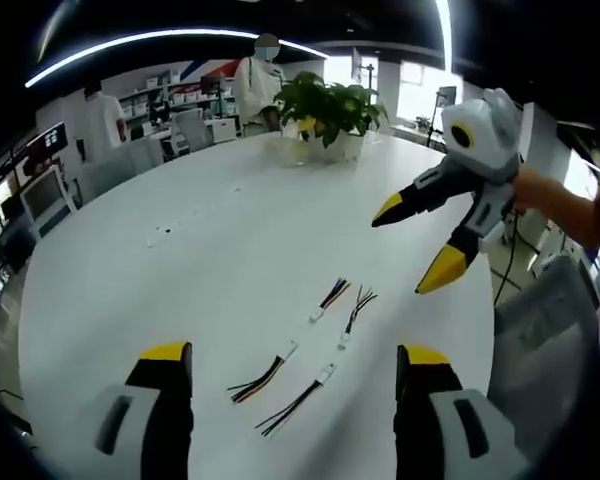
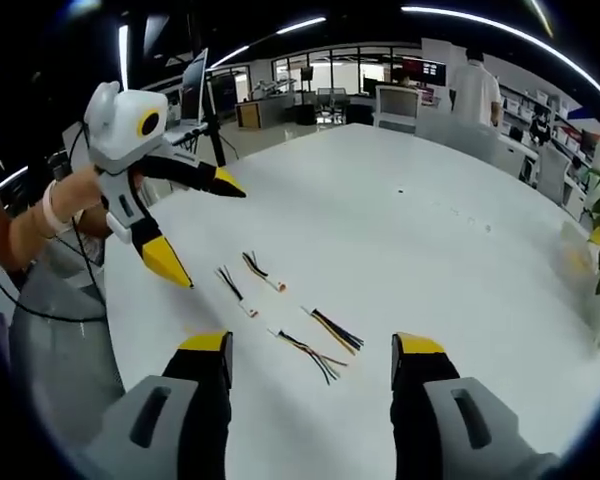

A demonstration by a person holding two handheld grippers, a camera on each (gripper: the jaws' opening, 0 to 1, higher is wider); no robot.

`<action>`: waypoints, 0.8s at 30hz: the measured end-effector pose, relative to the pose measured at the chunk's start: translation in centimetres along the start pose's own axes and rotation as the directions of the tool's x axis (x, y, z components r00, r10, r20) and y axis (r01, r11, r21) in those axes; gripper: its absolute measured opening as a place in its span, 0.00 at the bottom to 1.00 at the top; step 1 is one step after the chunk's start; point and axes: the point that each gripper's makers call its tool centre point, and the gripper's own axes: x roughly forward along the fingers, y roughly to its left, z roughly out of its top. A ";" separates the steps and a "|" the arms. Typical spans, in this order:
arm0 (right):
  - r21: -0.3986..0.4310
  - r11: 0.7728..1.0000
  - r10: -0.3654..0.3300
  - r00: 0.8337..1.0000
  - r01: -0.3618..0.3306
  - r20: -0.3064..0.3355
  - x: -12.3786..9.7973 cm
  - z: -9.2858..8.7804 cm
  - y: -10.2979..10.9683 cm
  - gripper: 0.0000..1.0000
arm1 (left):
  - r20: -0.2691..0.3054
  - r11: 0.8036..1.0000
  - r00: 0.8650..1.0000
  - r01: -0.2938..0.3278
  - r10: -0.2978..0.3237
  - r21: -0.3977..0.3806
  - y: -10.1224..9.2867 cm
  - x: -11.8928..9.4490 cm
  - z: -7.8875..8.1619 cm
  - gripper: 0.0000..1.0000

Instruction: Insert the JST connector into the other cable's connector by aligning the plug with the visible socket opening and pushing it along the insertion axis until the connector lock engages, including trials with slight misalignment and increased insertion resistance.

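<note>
**Grey grippers tipped in yellow**

Each gripper is built as a light grey housing from which two black jaws with yellow tips are extended. A yellow ring is seen on the right gripper [image 1: 412, 245] and the left gripper [image 2: 207, 230]. A pale wristband [image 2: 48, 208] is worn.

Table [image 1: 230, 230] under the fingers looks like smooth white laminate, satin finish, with a soft sheen from the ceiling lights. Left gripper [image 1: 292, 365] and right gripper [image 2: 311, 350] look like hard plastic: matt grey shells, black fingers, yellow tips slightly glossier. Cables [image 1: 290, 385] between the fingertips have thin plastic-coated wires and small whitish plastic connectors.
</note>
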 end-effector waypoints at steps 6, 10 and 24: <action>-0.001 1.000 0.006 1.000 -0.006 -0.017 1.1 0.0 0.0 0.59 | 0.002 1.000 1.000 0.002 -0.002 -0.015 0.5 0.3 -0.6 0.80; -0.017 1.000 0.016 1.000 -0.016 -0.012 1.6 0.3 0.1 0.55 | 0.003 1.000 1.000 0.003 -0.003 -0.023 1.0 0.6 -0.8 0.80; -0.047 0.999 0.020 0.999 -0.022 -0.028 3.7 0.3 -0.3 0.50 | 0.010 1.000 1.000 0.018 -0.017 -0.019 1.6 1.3 -1.7 0.74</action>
